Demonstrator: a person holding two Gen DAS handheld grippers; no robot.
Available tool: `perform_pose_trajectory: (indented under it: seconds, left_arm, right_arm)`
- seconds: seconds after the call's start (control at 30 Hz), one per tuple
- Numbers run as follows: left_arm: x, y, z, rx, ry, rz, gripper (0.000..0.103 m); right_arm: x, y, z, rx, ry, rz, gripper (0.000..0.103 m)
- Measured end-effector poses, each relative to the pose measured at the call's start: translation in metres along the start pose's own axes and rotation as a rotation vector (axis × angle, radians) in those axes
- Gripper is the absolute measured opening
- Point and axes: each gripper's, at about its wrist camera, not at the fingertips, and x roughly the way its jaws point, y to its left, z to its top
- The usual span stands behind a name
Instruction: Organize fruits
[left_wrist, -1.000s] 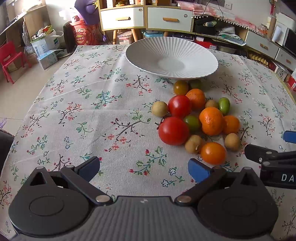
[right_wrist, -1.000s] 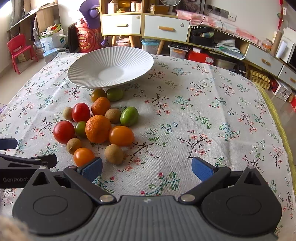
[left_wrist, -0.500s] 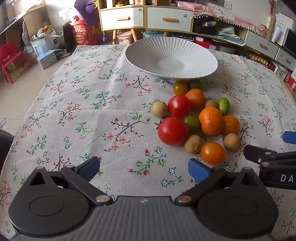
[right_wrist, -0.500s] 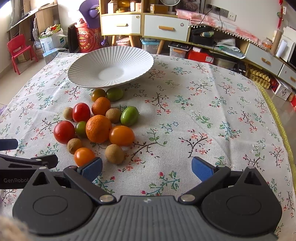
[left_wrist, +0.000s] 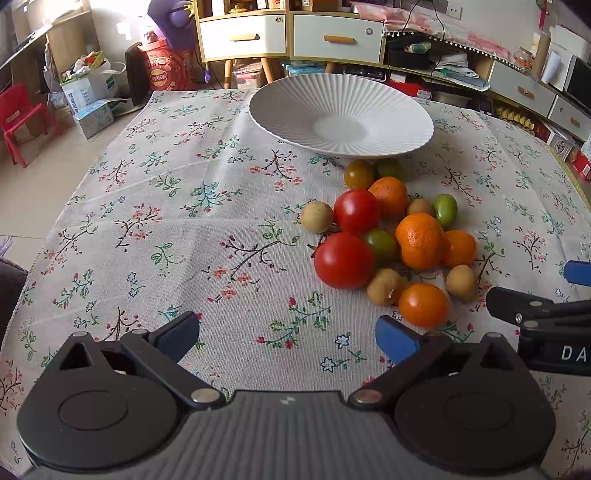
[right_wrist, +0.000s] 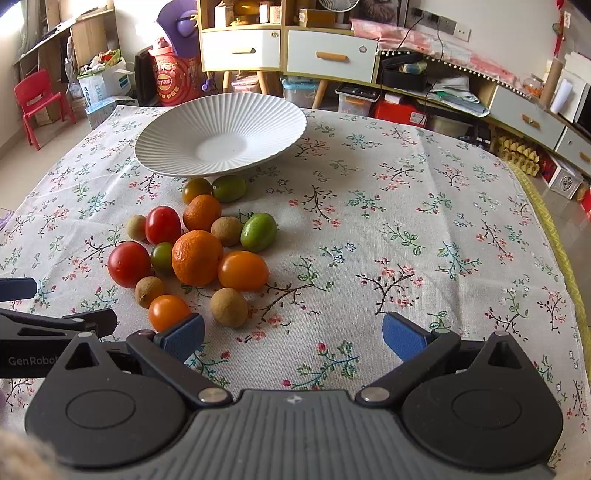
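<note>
While daylight is falling across the room, we are hovering over a table spread with a floral tablecloth (left_wrist: 184, 229), with white drawers (right_wrist: 332, 55) on wooden legs, a red plastic chair (right_wrist: 37, 99) and cluttered shelves standing beyond it. A ribbed white plate (left_wrist: 295, 99) is sitting empty on the far part of the cloth.

Compared with a second ago almost nothing is changing: both tools are staying where they were and the fruit is lying just as it did.

Our left gripper (left_wrist: 288, 334) is resting spread wide and holding nothing. The fruit pile (left_wrist: 388, 236) is lying ahead of it and to its right, between it and the plate; the nearest orange tomato (left_wrist: 423, 304) is sitting just beyond its right fingertip, possibly touching, though the fisheye is making that hard to judge.

Our right gripper (right_wrist: 293, 336) is likewise gaping and empty. From it, the pile is lying ahead and to the left, with that same orange tomato just beside its left fingertip and a brown longan (right_wrist: 228, 307) slightly farther in.
</note>
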Motion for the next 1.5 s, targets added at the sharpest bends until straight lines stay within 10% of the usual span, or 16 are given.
perform_pose_trajectory:
  seconds: [1.5]
  left_arm:
    - [0.0021, 0.0009, 0.0027, 0.015, -0.008, -0.032, 0.098]
  right_arm:
    - [0.0019, -0.0041, 0.0014, 0.004, 0.003, 0.018, 0.103]
